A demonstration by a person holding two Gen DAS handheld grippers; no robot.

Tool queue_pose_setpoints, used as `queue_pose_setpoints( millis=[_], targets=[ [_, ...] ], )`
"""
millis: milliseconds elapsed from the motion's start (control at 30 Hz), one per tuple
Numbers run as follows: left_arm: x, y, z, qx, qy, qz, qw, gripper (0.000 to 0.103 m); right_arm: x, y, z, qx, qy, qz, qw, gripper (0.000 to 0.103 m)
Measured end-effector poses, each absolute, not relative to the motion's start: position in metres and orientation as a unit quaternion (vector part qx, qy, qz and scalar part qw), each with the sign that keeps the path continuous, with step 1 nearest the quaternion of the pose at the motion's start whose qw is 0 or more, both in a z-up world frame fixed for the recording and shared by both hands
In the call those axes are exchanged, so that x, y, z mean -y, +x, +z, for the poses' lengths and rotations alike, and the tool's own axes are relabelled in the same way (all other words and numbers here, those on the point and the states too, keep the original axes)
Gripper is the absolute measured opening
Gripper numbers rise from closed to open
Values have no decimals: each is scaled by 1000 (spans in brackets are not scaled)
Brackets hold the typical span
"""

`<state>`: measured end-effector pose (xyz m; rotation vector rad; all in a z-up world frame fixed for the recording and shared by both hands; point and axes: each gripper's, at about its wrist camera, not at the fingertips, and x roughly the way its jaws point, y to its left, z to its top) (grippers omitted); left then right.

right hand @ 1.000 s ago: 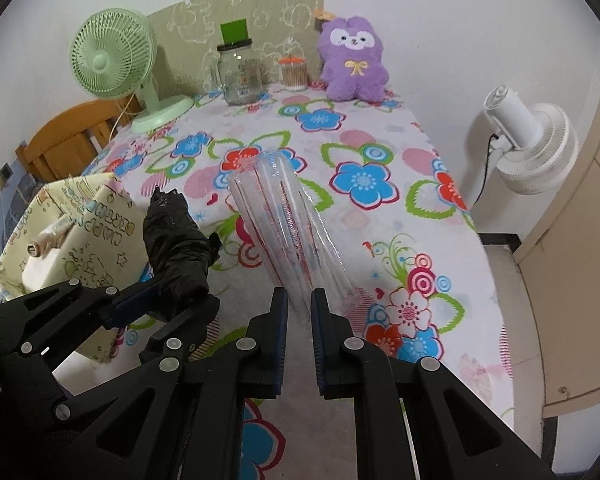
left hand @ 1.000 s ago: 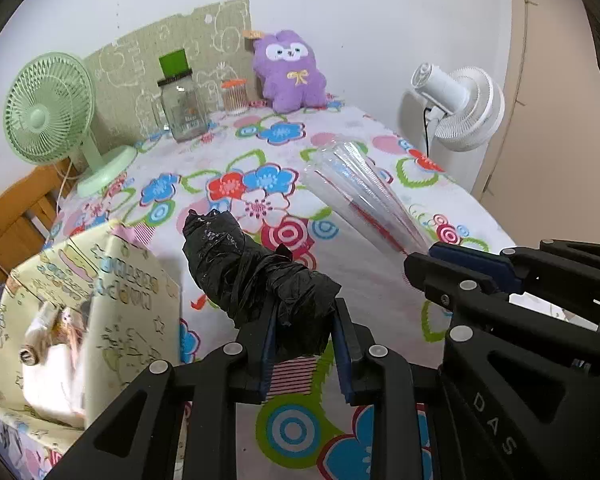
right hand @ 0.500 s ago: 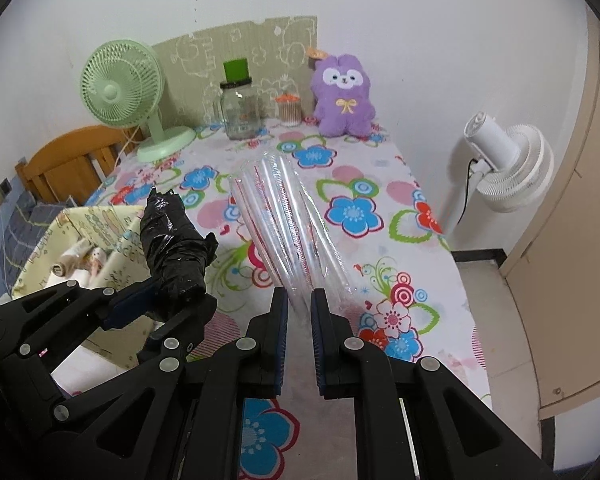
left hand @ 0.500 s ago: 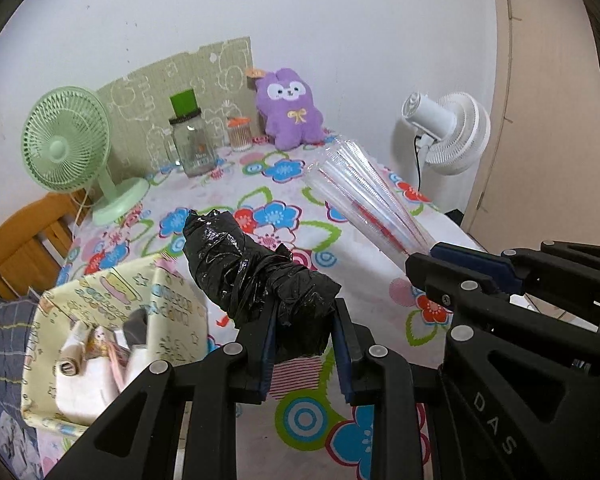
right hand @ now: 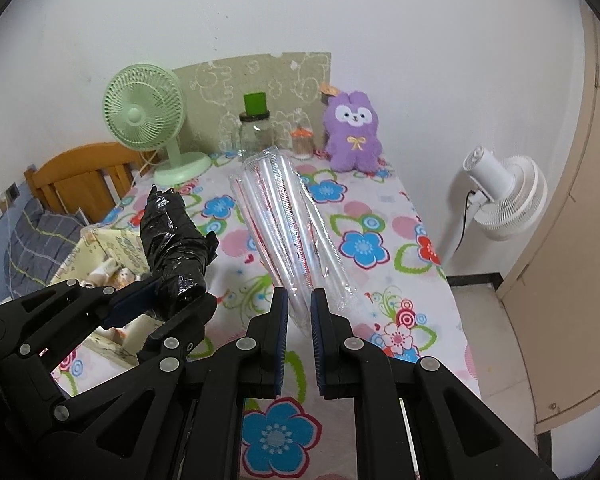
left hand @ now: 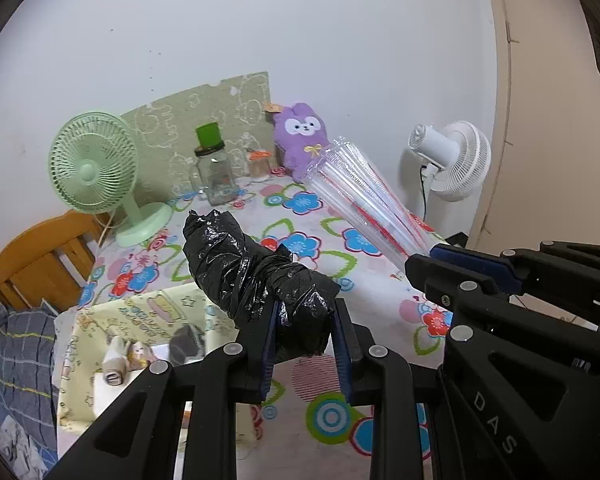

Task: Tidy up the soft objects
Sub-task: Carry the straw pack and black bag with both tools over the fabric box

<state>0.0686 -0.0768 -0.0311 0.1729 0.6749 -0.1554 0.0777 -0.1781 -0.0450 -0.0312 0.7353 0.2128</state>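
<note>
Left wrist view: your left gripper (left hand: 304, 344) clamps the black bag roll (left hand: 252, 276), held in the air above the yellow box (left hand: 140, 320).

Right wrist view: your right gripper (right hand: 299, 320) pinches the straw packet (right hand: 288, 232) right of that box. Step: carrying. Next: lower both into the box.

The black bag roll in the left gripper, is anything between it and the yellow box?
Nothing visible does. The left gripper holds the black bag roll in the air, and the yellow box below it is open on top.

"das" on right gripper (left hand: 452, 258)
</note>
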Motion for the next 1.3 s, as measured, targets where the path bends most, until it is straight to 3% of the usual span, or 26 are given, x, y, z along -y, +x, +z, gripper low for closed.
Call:
queue_pose_setpoints(
  millis=[600, 1300],
  targets=[
    [21, 59, -26, -323, 69, -21, 944, 24, 116, 75, -35, -351, -35, 158, 922, 14],
    [-46, 75, -58, -359, 53, 27, 931, 25, 38, 99, -59, -381, -66, 222, 895, 14]
  ],
)
